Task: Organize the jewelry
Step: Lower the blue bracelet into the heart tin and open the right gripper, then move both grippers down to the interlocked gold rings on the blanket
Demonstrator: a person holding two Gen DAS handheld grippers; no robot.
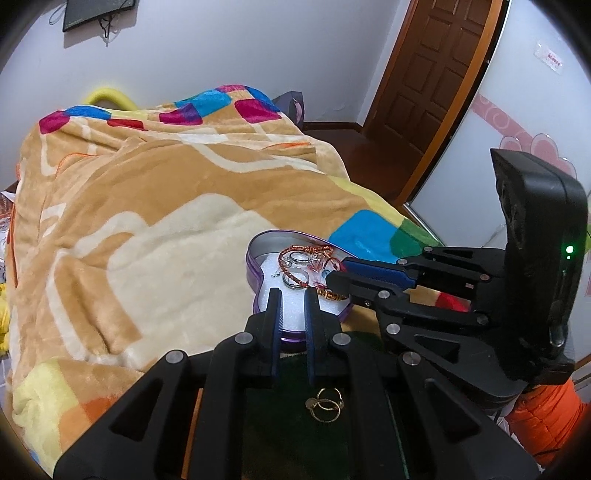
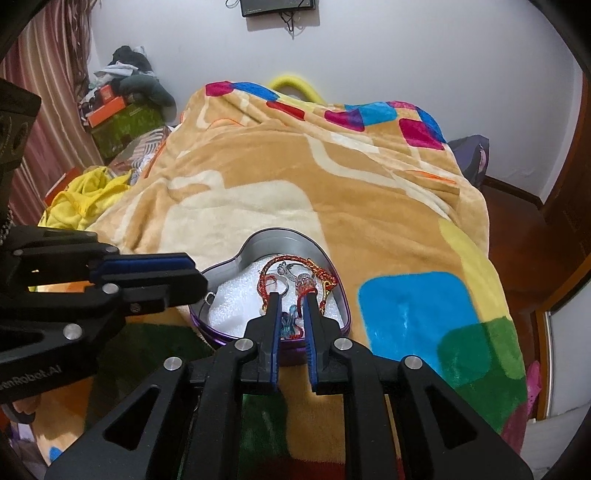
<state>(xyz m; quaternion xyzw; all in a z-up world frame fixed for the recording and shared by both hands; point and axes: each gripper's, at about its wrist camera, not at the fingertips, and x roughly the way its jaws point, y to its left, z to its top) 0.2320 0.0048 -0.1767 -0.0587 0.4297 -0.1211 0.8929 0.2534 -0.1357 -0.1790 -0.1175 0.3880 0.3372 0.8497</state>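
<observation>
1. Front and centre is the heart-shaped tin (image 2: 258, 240), purple outside and silver inside, sitting open on the blanket (image 2: 332, 192) near the bed's front edge, with white foam (image 2: 229, 310) lining its floor.
2. Inside, a red braided cord bracelet (image 2: 291, 264) loops across the foam, a silver ring (image 2: 284, 286) lies within the loop, and a clear sparkly piece (image 2: 304, 282) sits just beside that ring.
3. Down at the near end, a small blue-and-red trinket (image 2: 290, 325) rests on the foam.
4. The right gripper (image 2: 291, 299) hangs directly over that trinket, its jaws parted with a narrow gap and nothing pinched between them.
5. In the left view, the left gripper (image 1: 293, 293) points at the tin's near rim, jaws likewise spread a little, holding nothing.
6. Below the left gripper, outside the tin, two linked gold rings (image 1: 325, 404) lie on a dark green patch (image 1: 295, 424) of the blanket.
7. From the right view, the left gripper comes in from the side with its tips at the tin's left edge.
8. Beyond the bed: a brown panelled door (image 1: 432, 74), a dark screen (image 2: 279, 7) high on the white wall, and clutter with a yellow garment (image 2: 85, 199) heaped beside the bed.
</observation>
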